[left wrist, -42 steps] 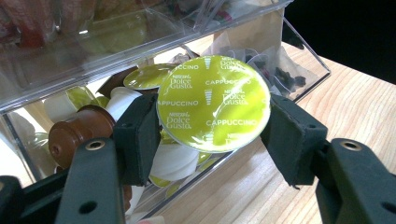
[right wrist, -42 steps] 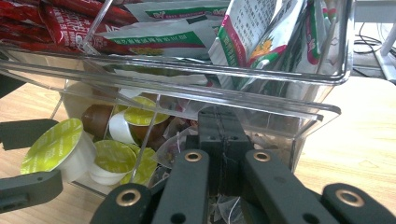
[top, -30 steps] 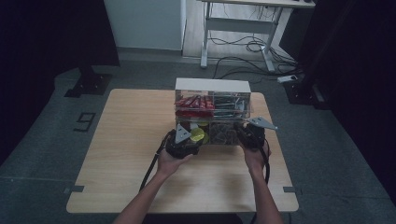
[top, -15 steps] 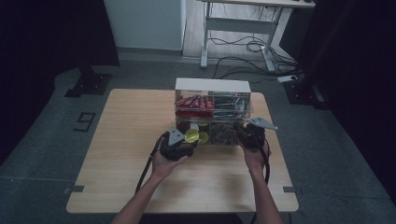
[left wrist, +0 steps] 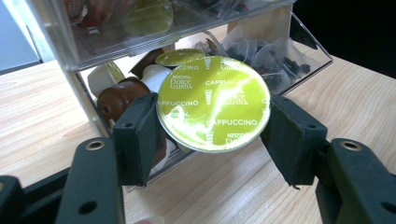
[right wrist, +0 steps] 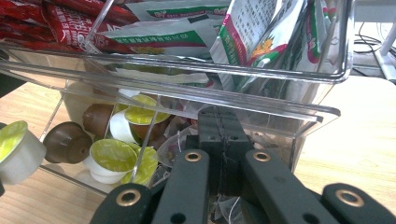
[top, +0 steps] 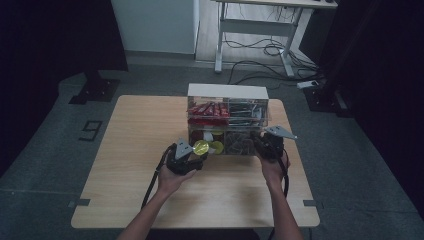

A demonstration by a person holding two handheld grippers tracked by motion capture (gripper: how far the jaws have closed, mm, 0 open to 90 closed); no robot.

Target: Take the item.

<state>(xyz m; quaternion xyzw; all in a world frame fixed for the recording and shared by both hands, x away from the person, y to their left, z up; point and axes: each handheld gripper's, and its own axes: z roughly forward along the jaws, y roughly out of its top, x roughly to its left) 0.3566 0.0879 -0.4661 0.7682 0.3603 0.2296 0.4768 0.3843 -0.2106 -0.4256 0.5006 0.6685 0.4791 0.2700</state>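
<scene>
In the left gripper view the capsule's [left wrist: 214, 103] green foil lid faces the camera and hides its body; the left claw's [left wrist: 217, 135] pads cover its rim at 9 and 3 o'clock. The clear organizer [left wrist: 140, 42] is cut off at 12 o'clock. In the right gripper view the right claw's [right wrist: 220, 140] tips press together against the drawer front [right wrist: 299, 116], and whether they pinch anything cannot be told. Sachets [right wrist: 261, 32] run off at 12 o'clock. From the high view, labels are too small to read.
</scene>
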